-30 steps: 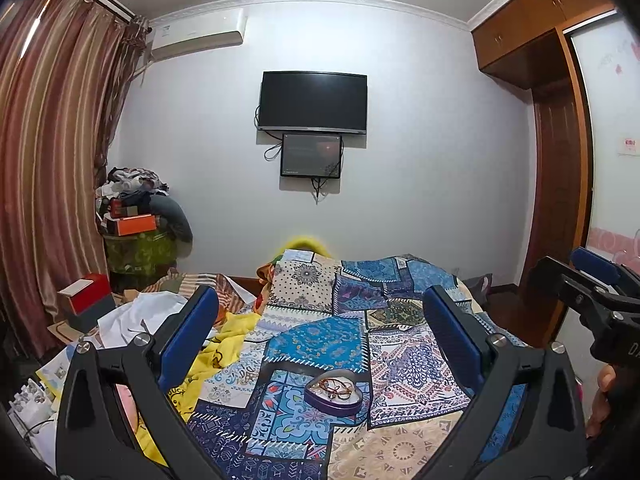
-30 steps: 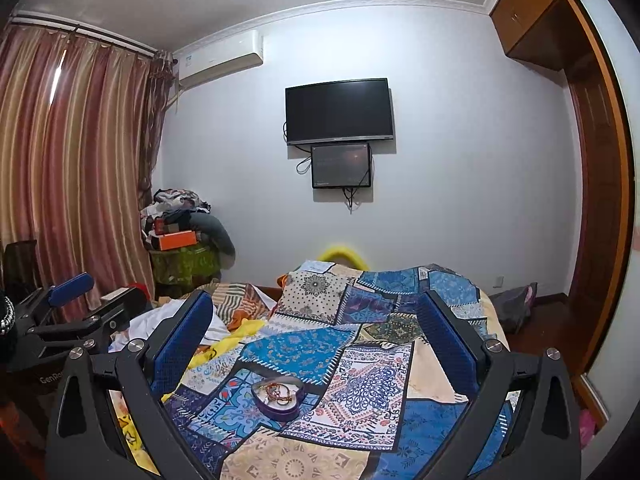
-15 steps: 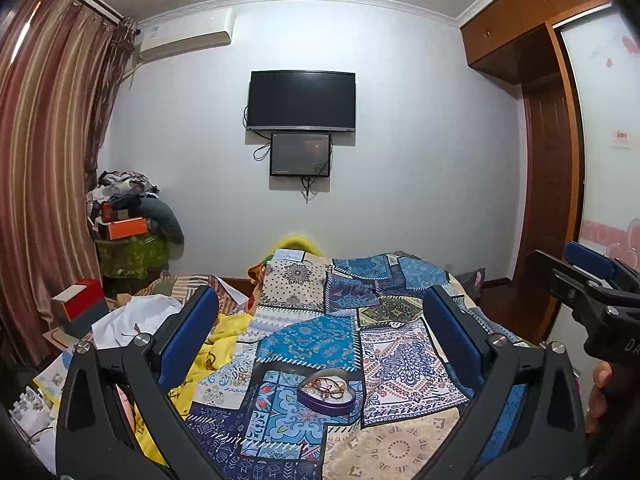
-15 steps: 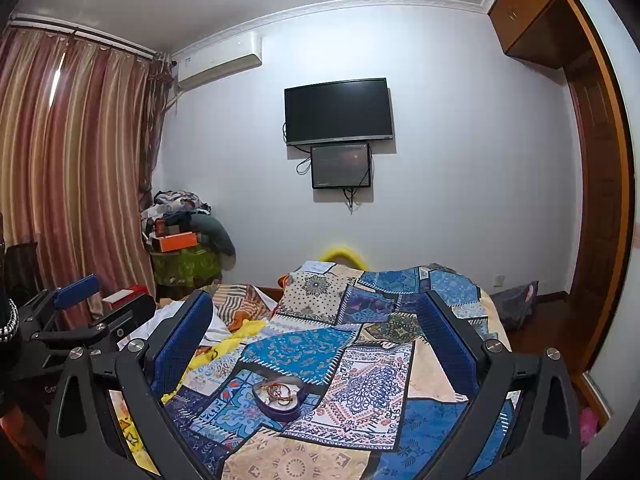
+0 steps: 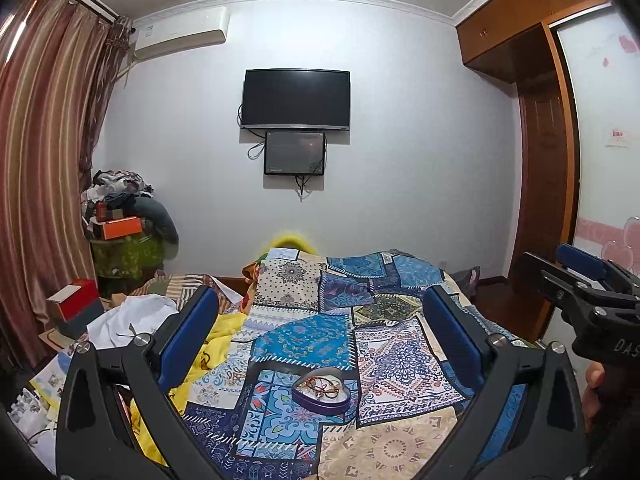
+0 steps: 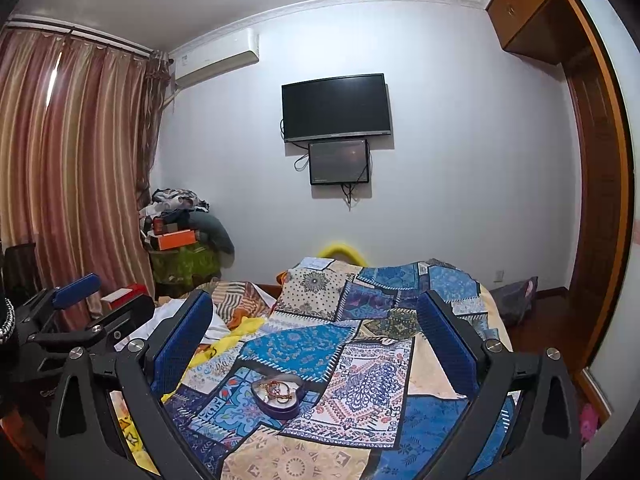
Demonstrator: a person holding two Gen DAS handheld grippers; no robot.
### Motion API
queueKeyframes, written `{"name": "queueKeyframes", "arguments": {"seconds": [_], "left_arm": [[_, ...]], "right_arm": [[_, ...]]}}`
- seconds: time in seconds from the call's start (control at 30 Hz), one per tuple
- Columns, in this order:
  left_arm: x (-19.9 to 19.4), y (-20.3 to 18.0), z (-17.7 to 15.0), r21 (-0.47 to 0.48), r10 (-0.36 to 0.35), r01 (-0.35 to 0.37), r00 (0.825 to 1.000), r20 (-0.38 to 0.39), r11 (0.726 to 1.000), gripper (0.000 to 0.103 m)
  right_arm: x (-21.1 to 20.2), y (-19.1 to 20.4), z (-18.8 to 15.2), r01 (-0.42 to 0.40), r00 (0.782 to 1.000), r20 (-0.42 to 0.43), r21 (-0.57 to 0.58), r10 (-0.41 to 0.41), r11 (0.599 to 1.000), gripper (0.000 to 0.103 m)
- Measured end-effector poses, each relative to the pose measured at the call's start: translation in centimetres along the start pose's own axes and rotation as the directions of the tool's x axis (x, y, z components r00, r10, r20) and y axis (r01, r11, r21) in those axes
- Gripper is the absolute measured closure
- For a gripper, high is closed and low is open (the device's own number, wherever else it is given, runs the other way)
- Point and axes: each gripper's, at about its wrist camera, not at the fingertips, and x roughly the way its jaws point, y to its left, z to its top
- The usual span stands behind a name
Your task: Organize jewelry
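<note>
Box: heart-shaped jewelry tin [image 5: 321, 390] lies on patchwork quilt [image 5: 404, 360], bracelets inside.
Left gripper [image 5: 320, 344]: spread wide, empty, tin ahead and below.
Right gripper [image 6: 316, 344]: spread wide, empty; tin slightly left.
Nearer: cannot tell.

The only lettering clear enough to read is "DAS" in white on the black body of the right gripper [image 5: 600, 312], cut off by the frame edge in the left wrist view. A small notice [image 5: 618, 137] with red print on the wardrobe door and the label on the air conditioner [image 6: 216, 60] are too small to read.
</note>
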Motion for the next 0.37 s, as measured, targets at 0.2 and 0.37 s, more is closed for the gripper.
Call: {"name": "queueKeyframes", "arguments": {"seconds": [0.2,0.37], "left_arm": [[0.19,0.49,0.29,-0.017,0.0,0.0,1.0,0.003,1.0,0.001],[0.37,0.97,0.18,-0.023,0.004,-0.004,1.0,0.0,1.0,0.001]], "right_arm": [[0.35,-0.14,-0.19,0.004,1.0,-0.01,0.009,-0.004,1.0,0.002],[0.77,-0.02,-0.41,0.003,1.0,-0.021,0.012,-0.003,1.0,0.002]]}}
